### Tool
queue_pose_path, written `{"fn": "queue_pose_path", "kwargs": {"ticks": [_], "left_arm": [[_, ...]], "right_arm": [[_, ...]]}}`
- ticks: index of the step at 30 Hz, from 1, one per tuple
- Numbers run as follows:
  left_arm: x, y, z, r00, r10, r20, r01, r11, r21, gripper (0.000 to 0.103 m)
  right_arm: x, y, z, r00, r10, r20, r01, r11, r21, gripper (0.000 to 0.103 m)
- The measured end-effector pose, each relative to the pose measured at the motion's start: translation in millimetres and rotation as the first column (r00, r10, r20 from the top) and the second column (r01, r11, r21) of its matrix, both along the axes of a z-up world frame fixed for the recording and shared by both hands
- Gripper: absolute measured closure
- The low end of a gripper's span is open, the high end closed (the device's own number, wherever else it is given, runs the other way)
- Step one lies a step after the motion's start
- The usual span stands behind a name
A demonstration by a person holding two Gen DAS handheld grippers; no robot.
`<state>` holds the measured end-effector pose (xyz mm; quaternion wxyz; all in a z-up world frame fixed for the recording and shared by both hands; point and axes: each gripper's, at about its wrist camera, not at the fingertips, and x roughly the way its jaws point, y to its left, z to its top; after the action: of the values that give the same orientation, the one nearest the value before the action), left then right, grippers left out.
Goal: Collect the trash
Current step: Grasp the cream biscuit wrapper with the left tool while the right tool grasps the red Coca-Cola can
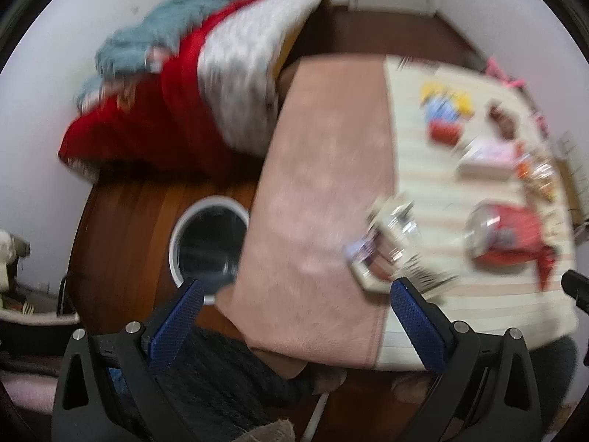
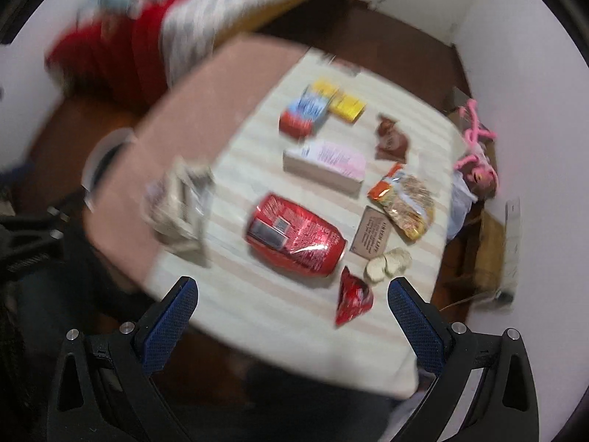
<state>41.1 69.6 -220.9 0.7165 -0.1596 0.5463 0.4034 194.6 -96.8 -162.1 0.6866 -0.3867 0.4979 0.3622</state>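
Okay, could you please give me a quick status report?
Left claw and right claw open, empty. Crushed red soda can lying on striped cloth, untouched. White-rimmed bin partly under pink towel.

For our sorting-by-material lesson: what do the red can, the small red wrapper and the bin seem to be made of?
Red can: probably thin painted metal, glossy with bright glints. Small red wrapper: likely plastic or foil film, shiny and creased. Bin: smooth white rim, perhaps plastic; blur leaves it open.
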Motion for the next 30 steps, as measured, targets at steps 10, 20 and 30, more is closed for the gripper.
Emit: {"fn": "queue_pose_path", "kwargs": {"ticks": [10,20,30], "left_arm": [[-11.0,21.1,-71.0,0.988,0.144,-0.06,-0.151,0.98,-0.13,0.0],[1.2,31.4,-54.3,0.986,0.163,0.023,-0.152,0.958,-0.244,0.0],[34.6,40.7,-75.9,0.951,0.268,0.152,-0.136,0.808,-0.573,0.0]], "right_arm": [[20.9,63.4,-117.1,0.978,0.207,-0.029,-0.207,0.945,-0.255,0.0],[62.3,51.4,-133.9,0.959,-0.163,-0.231,0.126,0.978,-0.167,0.006],[98.9,-7.6,-155.1,0.731,-0.497,-0.467,0.505,0.855,-0.12,0.006]]}}
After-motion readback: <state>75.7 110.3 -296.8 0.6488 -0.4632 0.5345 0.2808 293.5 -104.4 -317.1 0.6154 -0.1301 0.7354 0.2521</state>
